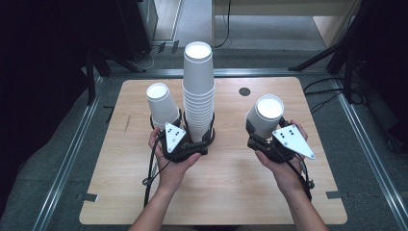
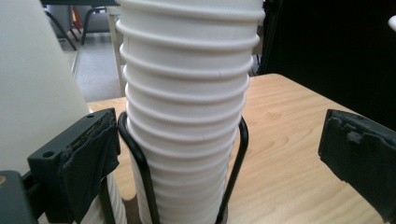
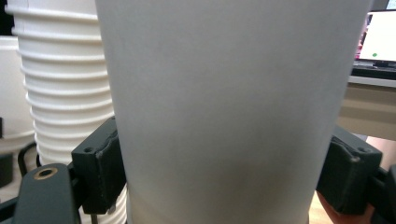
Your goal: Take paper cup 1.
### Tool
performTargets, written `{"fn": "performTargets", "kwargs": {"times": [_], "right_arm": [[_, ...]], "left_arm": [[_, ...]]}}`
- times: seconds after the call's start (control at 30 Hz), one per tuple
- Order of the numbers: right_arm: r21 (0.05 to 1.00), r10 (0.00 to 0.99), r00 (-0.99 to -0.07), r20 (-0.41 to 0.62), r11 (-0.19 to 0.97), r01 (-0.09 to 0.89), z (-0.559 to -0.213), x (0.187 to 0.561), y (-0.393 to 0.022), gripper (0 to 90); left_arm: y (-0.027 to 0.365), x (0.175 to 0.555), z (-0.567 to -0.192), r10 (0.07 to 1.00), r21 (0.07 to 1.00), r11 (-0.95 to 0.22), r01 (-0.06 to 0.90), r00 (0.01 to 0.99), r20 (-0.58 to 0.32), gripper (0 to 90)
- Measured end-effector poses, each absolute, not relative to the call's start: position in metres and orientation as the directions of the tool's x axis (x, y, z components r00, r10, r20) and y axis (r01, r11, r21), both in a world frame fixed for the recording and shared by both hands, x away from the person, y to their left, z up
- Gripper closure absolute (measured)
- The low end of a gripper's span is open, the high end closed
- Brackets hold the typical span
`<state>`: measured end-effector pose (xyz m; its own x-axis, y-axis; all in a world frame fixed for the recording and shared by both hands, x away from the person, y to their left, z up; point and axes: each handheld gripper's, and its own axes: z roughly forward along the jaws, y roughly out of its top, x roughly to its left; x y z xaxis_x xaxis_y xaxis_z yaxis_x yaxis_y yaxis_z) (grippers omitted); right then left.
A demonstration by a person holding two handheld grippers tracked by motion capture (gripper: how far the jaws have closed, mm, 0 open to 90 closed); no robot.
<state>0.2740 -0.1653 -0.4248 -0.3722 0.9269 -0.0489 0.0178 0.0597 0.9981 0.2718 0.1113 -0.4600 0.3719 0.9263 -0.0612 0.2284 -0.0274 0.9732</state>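
High view first: a tall stack of white paper cups (image 1: 198,91) stands near the middle of the wooden table (image 1: 231,192), seated in a black wire holder (image 1: 211,134), and everything else gets placed against that stack. All the cups are upside down, their flat bottoms facing up, so nothing of their insides can be seen.

Just left of the stack, a single white cup (image 1: 162,105) stands upturned too, close beside the stack at its base (whether it actually touches the stack, I can't tell). The left gripper (image 1: 182,139) sits right at the foot of the stack, on the person's side, held in the left hand (image 1: 173,161).

Left gripper view: the jaws stand wide apart, nothing between the pads, with the stack's ribbed rims (image 2: 187,116) and the holder's black wire loops (image 2: 140,163) dead ahead between them. The single cup's pale wall (image 2: 32,79) rises just outside the left jaw.

Over to the right of the stack, well apart from it, the right gripper (image 1: 263,137) has a white cup (image 1: 264,115) clamped, held in the right hand (image 1: 284,168). Right gripper view confirms it: both black pads press against the smooth cup wall (image 3: 224,116), one on each side, with the stack (image 3: 65,93) showing behind at the left edge.

A small dark round disc (image 1: 244,91) lies on the table beyond and to the right of the stack.
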Motion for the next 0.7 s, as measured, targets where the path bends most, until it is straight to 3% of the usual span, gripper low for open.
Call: {"fn": "performTargets", "kwargs": {"times": [0.7], "right_arm": [[0.98,0.921,-0.361,-0.147,0.184,0.07,-0.475,0.238,-0.171,15.6]], "left_arm": [[0.121,0.222,-0.48,0.891,0.946,-0.085,0.313,0.45,-0.068,0.0]]}}
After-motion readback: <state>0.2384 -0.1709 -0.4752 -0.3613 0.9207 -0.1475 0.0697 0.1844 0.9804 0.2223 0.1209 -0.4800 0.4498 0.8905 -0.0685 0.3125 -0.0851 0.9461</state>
